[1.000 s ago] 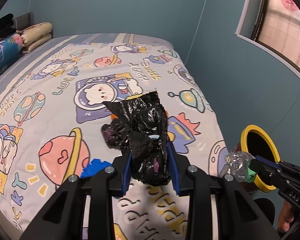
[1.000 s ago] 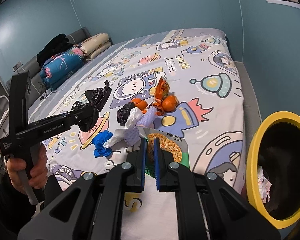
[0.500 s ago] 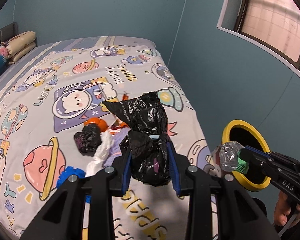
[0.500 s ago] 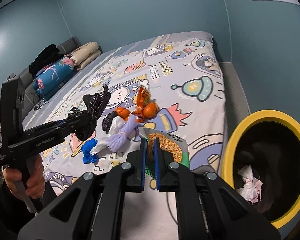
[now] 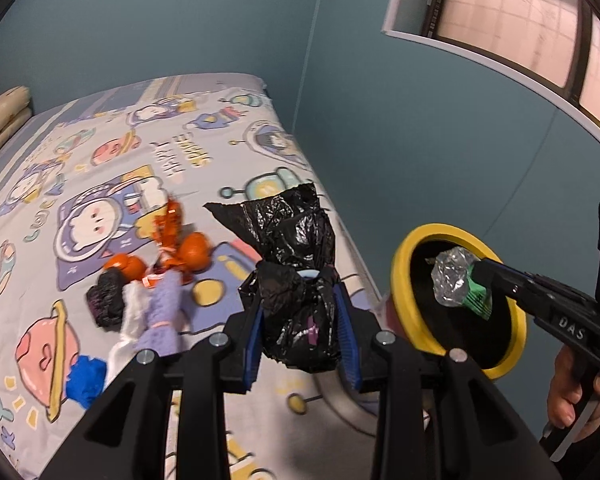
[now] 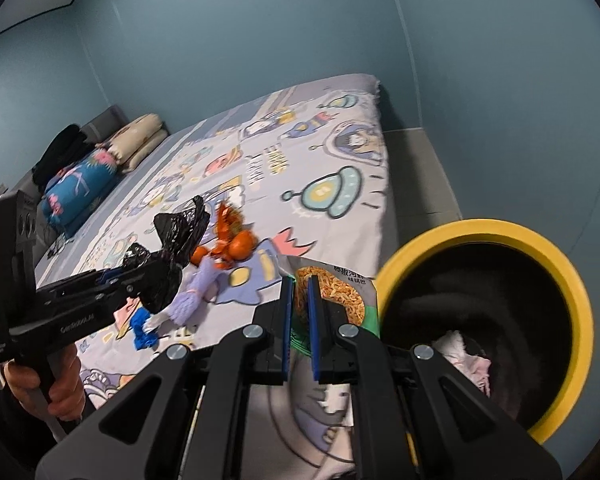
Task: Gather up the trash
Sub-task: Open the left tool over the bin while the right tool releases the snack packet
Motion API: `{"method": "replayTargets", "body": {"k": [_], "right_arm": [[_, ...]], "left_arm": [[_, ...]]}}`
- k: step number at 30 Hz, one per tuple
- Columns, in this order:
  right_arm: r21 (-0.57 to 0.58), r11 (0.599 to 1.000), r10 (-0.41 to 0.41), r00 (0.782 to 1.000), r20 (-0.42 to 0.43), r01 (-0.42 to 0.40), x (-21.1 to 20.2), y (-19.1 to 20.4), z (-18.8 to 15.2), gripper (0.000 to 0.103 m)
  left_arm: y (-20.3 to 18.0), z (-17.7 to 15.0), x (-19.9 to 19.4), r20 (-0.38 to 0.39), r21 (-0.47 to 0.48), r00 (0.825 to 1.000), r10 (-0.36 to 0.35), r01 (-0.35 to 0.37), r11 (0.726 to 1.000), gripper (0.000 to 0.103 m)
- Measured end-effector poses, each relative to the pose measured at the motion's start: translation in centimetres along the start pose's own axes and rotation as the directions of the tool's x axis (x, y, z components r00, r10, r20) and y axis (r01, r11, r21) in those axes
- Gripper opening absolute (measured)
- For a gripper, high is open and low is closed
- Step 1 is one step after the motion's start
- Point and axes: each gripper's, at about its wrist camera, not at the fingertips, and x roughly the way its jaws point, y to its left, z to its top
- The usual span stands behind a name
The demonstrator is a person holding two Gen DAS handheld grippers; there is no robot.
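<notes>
1. Left gripper (image 5: pixel 300 326) has its blue-padded fingers (image 5: pixel 252 344) closed against the sides of a crumpled black plastic bag (image 5: pixel 296 280), which it holds in the air above the near edge of the bed (image 5: pixel 100 168); in the right wrist view the same gripper (image 6: pixel 148 276) sits at the left with the bag (image 6: pixel 168 256) bulging out of its jaws
2. On the cartoon-print bedspread, from left to right in the left wrist view: a blue scrap (image 5: pixel 86 376), a small dark wad (image 5: pixel 108 300), a white tissue (image 5: pixel 134 312) touching a lilac knitted piece (image 5: pixel 164 312), then orange peel and torn orange wrapper (image 5: pixel 172 240) clustered just behind them
3. Pillows (image 6: pixel 140 140) and a blue floral bundle (image 6: pixel 76 188) lie at the far head of the bed
4. Right gripper (image 6: pixel 300 312) is nearly closed, its fingers pinching a flat noodle snack packet (image 6: pixel 332 292) by its lower edge; from the left wrist view that gripper (image 5: pixel 474 276) shows the packet (image 5: pixel 458 280) as crinkled silver foil with a green end, held in front of the bin's mouth
5. Yellow-rimmed bin (image 6: pixel 580 320) stands beside the bed at the right, its dark inside holding some pale crumpled paper (image 6: pixel 464 356); the packet's top corner lies just beside the rim
</notes>
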Motion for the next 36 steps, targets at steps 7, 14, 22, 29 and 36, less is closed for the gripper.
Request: {"method": "replayTargets", "body": {"k": [7,14,22,29,36], "right_arm": [[0.058,0.997,-0.057,0.998,0.026,0.055,-1.2,-3.7,0.2,0.007],[0.113,0.989,-0.103,0.994,0.031,0.099,-1.8,-6.5,-0.1,0.007],[0.202,0.968,-0.157,0.988,0.004,0.153,-1.1,-10.2,-0.8,0.007],[0.25,0.953,-0.176,0.984,-0.003,0.171,-0.5,-12.4,-0.8,0.007],[0.309,0.934,-0.185,0.983,-0.011,0.179,0.1,-14.3,-0.7,0.008]], "left_arm": [[-4.0,0.4,2.0,-0.025,0.047,0.999,-0.048,0.05,0.998,0.031],[-7.4,0.6,4.0,-0.053,0.097,0.995,-0.089,0.094,0.991,0.031],[-10.7,0.8,7.3,-0.11,0.159,0.989,-0.096,0.113,0.981,0.031],[-12.9,0.3,10.4,-0.164,0.163,0.978,-0.132,0.159,0.974,0.031],[-14.4,-0.8,13.0,-0.218,0.13,0.959,-0.18,0.212,0.969,0.032]]}}
